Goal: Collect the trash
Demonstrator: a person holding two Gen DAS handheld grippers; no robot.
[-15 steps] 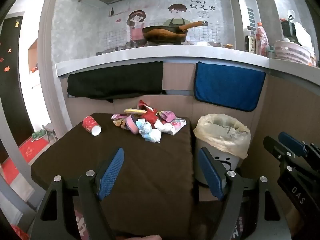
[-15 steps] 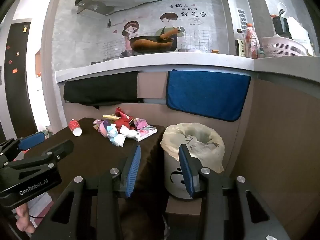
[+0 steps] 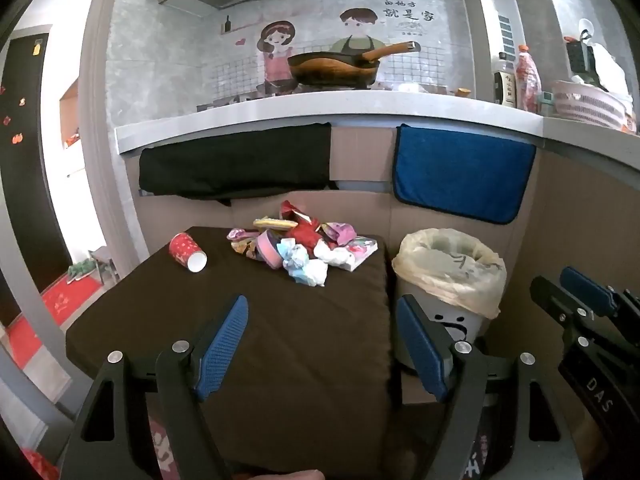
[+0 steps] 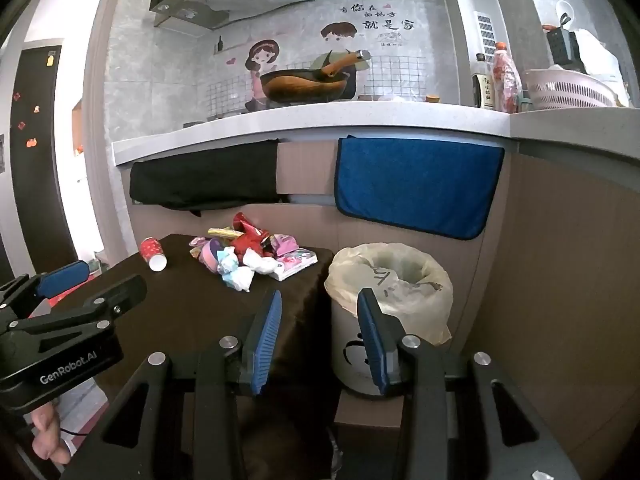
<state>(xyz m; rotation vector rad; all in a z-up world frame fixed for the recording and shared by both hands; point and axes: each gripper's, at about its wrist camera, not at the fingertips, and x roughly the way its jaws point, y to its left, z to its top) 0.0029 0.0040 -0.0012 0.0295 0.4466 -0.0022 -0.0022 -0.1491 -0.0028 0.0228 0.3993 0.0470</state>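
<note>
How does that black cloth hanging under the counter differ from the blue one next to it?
The black cloth hangs on the left, while the blue cloth hangs on the right, above the lined trash bin. The black cloth is wider and looks limp, with a drooping lower edge; the blue cloth hangs flat, with a neat darker border and rounded corners. Both hang just below the counter, behind the dark table.

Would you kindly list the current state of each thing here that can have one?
left gripper: open, empty
right gripper: open, empty
red paper cup: lying on its side
trash bin: uncovered, bag-lined
trash pile: heaped on the table
blue towel: hanging
</note>
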